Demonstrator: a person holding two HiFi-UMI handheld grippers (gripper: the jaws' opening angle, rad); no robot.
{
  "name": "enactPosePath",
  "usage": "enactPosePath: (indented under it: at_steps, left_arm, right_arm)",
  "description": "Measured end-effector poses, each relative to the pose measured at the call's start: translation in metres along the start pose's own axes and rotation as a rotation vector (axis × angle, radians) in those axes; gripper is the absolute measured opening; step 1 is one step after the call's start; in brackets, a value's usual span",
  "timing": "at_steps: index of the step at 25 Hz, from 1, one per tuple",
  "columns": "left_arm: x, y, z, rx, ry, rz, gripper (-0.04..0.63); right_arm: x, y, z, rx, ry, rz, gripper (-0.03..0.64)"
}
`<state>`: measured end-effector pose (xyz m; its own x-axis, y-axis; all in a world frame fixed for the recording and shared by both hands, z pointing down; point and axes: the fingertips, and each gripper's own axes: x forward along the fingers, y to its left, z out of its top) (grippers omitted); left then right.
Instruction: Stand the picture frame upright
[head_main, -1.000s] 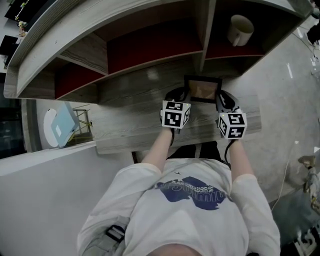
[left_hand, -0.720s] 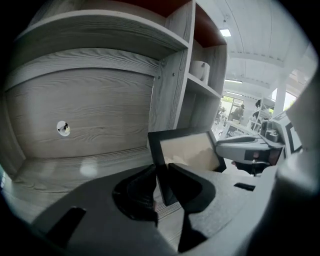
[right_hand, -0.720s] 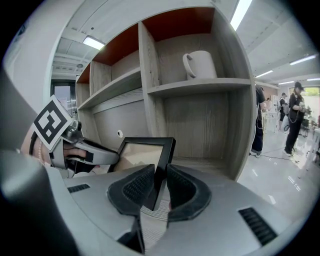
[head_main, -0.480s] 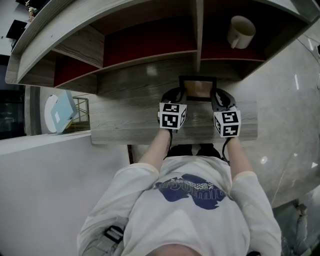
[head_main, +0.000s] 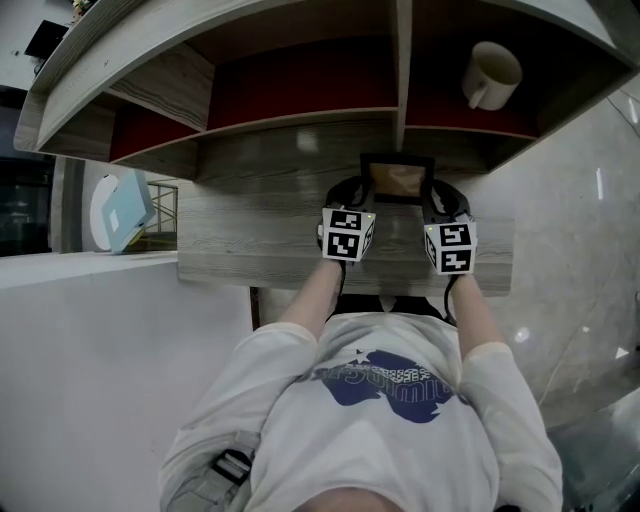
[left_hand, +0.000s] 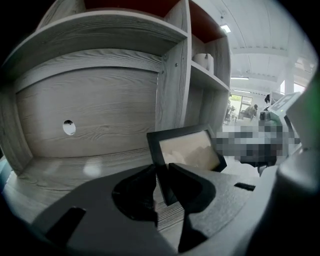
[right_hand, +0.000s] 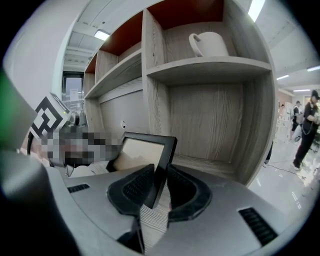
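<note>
Tilting is the step in hand. The picture frame (head_main: 398, 180) leans back with its pale face turned upward, not yet standing straight. It is carried between the two tools, just ahead of their marker cubes. The left hand-held gripper (head_main: 353, 190) is clenched on the frame's left rail, which runs up out of its jaws. The right hand-held gripper (head_main: 437, 196) is clamped the same way on the right rail, near its lower corner. Under both lies the wood-grain surface (head_main: 260, 240). From these views I cannot tell whether the frame's bottom edge touches it. Beyond the jaws rises the back panel of the shelf unit (head_main: 300, 120). A white mug (head_main: 490, 75) sits in the compartment above and ahead of the right hand-held gripper, well clear of the work.

The next move, as I judge it, calls for both wrists to turn together, so that the top edge comes forward and the frame stands on its bottom edge. If one side lets go early, the frame would likely twist or drop flat. Both grips should hold until it rests steady.
</note>
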<state>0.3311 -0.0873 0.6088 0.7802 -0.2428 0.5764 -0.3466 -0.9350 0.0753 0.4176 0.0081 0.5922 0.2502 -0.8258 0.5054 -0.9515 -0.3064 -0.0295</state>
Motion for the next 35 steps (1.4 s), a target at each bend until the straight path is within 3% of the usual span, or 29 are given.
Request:
enactPosePath:
  at_steps: [9, 13, 21, 35]
  left_arm:
    - [0.011, -0.001, -0.014, 0.012, 0.008, 0.025, 0.089]
    - [0.022, 0.000, -0.016, 0.029, -0.031, 0.019, 0.091]
    - [0.034, -0.003, -0.031, 0.041, 0.028, 0.014, 0.092]
    - [0.044, -0.001, -0.029, 0.109, 0.030, 0.023, 0.086]
  right_arm:
    - [0.011, -0.004, -0.011, -0.090, 0.038, -0.006, 0.078]
    - [0.015, -0.003, -0.014, -0.115, 0.058, -0.006, 0.080]
    - [0.026, -0.008, -0.029, -0.117, 0.102, -0.019, 0.080]
    - [0.036, -0.016, -0.036, -0.136, 0.129, -0.024, 0.066]
